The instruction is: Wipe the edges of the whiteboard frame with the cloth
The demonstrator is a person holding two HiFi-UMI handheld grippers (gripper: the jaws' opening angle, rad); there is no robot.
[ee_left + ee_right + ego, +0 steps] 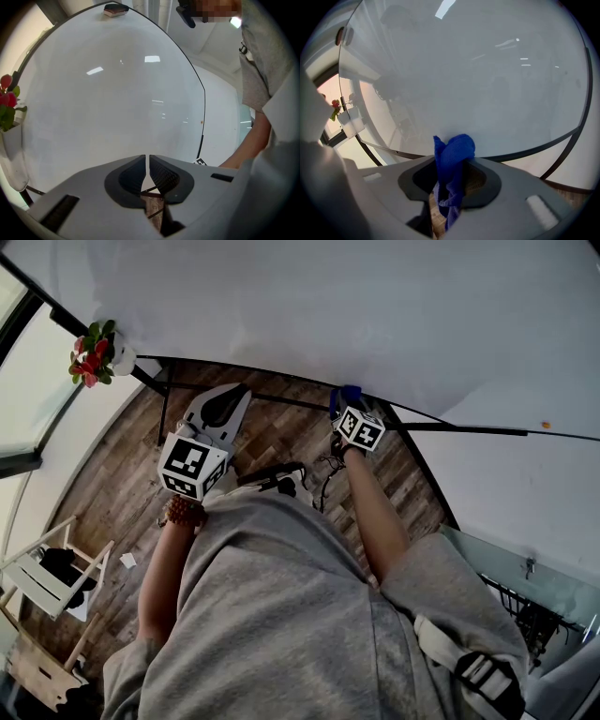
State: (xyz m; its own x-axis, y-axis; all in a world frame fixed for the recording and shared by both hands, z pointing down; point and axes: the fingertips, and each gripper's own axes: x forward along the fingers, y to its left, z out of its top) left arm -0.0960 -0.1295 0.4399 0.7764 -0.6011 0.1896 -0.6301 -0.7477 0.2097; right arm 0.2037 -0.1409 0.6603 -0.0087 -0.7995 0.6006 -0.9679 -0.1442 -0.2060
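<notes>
**Blue cloth on the lower rail, left gripper idle beside it**

The right gripper (pixel 348 407) is clenched on a crumpled blue fabric cloth (pixel 453 151). The cloth's bunched head pokes out past the jaw tips and sits against the lower run of the thin black frame (pixel 450 427) of the large white whiteboard (pixel 356 306). A loose tail of the cloth hangs behind the jaws, on the side away from the frame. The left gripper (pixel 147 162) grasps nothing. Its ribbed jaws are drawn almost together with only a slit between them, and it hovers near the same lower run of the frame, left of the cloth.

Several things could go wrong from here, in my judgement:

- **Losing the rail:** the frame is narrow, so a small tilt of the wrist could carry the wad up onto the board face or down off the frame, and a stretch of edge would go unwiped.
- **Losing the cloth:** drag along the frame could tug the cloth out of the jaws, since only its middle is pinched.
- **Scraping:** pressing too hard could bring the hard jaw tips onto the frame.
- **Obstacles to the left:** a leftward pass heads toward the idle gripper, and then toward the red flowers in a white pot (pixel 97 354) hanging at the frame's left corner. Either could be knocked.
</notes>
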